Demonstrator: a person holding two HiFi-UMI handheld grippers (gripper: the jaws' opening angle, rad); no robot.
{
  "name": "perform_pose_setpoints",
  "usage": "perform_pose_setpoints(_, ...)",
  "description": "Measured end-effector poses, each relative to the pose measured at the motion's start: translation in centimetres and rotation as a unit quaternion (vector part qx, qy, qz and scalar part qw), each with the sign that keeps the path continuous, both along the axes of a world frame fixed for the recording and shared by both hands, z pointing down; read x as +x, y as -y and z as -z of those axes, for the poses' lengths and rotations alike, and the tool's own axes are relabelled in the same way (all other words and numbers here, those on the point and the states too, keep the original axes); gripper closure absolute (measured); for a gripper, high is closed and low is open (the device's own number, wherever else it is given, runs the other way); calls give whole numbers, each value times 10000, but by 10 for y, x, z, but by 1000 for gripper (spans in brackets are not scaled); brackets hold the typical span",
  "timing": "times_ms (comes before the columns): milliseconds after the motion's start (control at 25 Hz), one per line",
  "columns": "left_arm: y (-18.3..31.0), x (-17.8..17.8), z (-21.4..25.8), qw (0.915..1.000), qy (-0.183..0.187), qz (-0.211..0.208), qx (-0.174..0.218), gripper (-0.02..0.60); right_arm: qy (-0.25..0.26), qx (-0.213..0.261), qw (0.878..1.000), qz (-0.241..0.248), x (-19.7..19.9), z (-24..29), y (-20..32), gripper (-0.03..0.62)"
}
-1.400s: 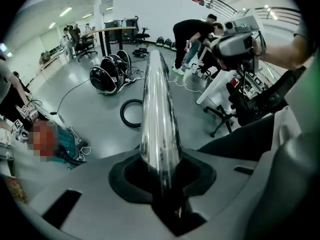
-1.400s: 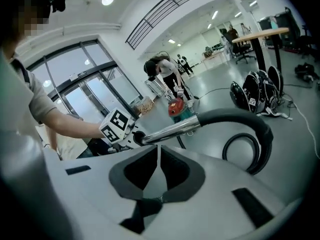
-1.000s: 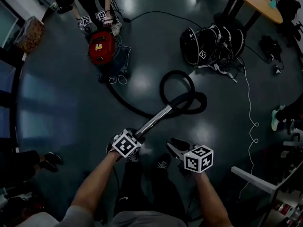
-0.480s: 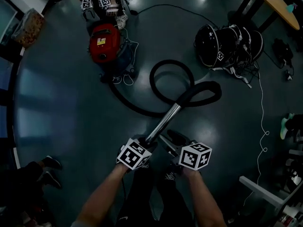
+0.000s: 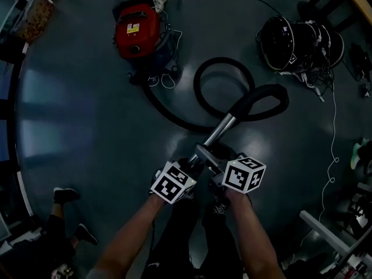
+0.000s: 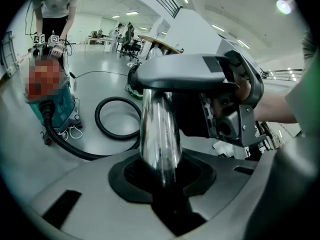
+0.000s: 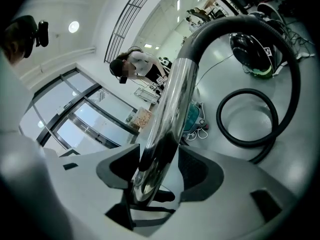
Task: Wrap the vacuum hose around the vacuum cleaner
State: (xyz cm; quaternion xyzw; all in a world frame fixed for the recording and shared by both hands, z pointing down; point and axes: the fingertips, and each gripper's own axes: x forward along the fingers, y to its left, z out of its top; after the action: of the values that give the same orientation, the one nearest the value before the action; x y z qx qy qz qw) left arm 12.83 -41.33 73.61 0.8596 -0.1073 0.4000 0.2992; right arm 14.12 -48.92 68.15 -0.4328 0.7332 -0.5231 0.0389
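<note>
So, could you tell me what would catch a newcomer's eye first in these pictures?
First, the chrome wand at the bottom centre of the head view. The left tool is clamped on it, while the right tool, whose jaws have just been opening, straddles it without gripping. From the wand, the black hose loops across the floor to the red vacuum cleaner at upper left.

shiny metal tube [image 5: 220,133], matt black hose [image 5: 247,100]
</note>
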Motion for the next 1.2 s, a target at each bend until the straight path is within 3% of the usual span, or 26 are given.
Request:
perform_pose_setpoints(160,2,-9,-7,10000,22,-73,56,465,-14,-58,10000,-29,-15,-10,19,367)
perform_pose_setpoints(280,4,-16,-14,9999,78,-67,82,465,133,-257,9995,-98,-22,-16,24,415)
perform_pose_setpoints(400,3,-25,-20,9992,110,-311,210,460,51,-352,9993,-81,-30,-20,26,425)
perform_pose_setpoints(440,1,-30,-23,9987,142,-421,257,426,-20,-373,9993,-66,-31,-21,27,427)
perform_pose_setpoints(520,-4,-49,-31,9977,244,-589,235,310,-165,-447,9988,-58,-29,-26,30,431)
perform_pose_setpoints(560,-7,-62,-36,9973,308,-635,179,291,-227,-502,9985,-62,-26,-29,30,433)
perform_pose_setpoints(880,-9,-164,-62,9945,925,-487,-64,276,-619,-772,9951,-45,-6,-45,29,439)
perform_pose_setpoints(1000,-3,-162,-63,9932,941,-684,64,276,-617,-761,9951,100,-10,-42,26,439)
perform_pose_setpoints(1200,-34,-103,-63,9863,810,-1438,21,276,-570,-710,9955,273,-3,-33,20,439)
